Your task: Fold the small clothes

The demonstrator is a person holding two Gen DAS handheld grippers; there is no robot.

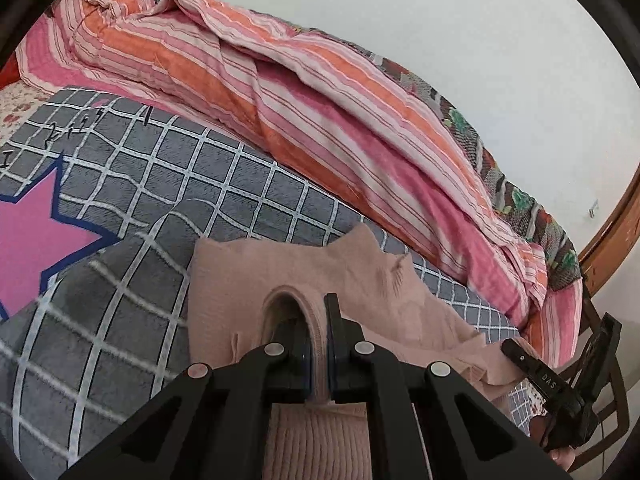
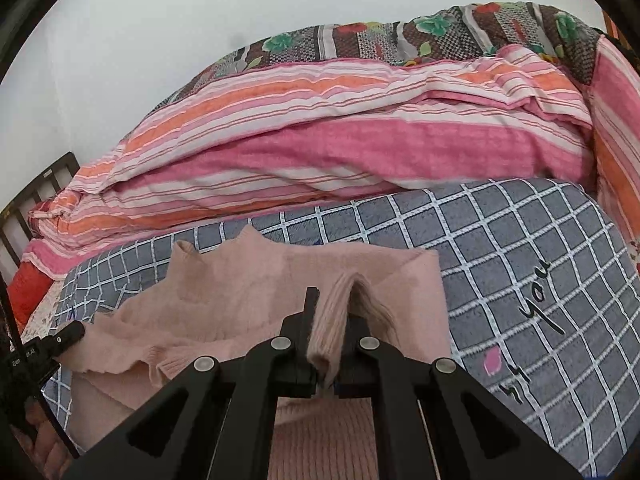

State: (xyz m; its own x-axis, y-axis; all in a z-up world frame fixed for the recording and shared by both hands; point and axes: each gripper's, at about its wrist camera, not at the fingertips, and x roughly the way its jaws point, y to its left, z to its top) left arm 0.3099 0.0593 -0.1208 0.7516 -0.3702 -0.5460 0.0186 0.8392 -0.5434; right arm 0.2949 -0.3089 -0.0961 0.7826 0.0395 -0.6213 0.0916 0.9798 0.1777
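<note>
**Two tools pinch a pink knit top over a bed**

The left tool [image 1: 318, 344], angled downward, has its jaws closed tight on a ribbed edge of a pale pink sweater [image 1: 360, 280], the band of knit rising in a loop between the black fingers. The right tool [image 2: 326, 340], tilted down likewise, is clamped on another ribbed fold of the same sweater [image 2: 224, 292], which stands up in a narrow ridge between its jaws. Each tool shows at the edge of the other's view, with part of a hand [image 2: 44, 448] below the left one.

The sweater lies spread on a grey blanket [image 1: 224, 184] crossed by a white grid, printed with a pink star [image 1: 28, 240] outlined in blue and black handwriting; its far edge shows two small points. The blanket covers a bed. Behind it lies a rumpled quilt [image 2: 320, 148] in pink, orange and white stripes, with a flowered cover [image 2: 420, 36] beyond. A plain white wall [image 1: 440, 40] rises behind, and a brown wooden frame [image 1: 612, 232] stands at the bed's end.
</note>
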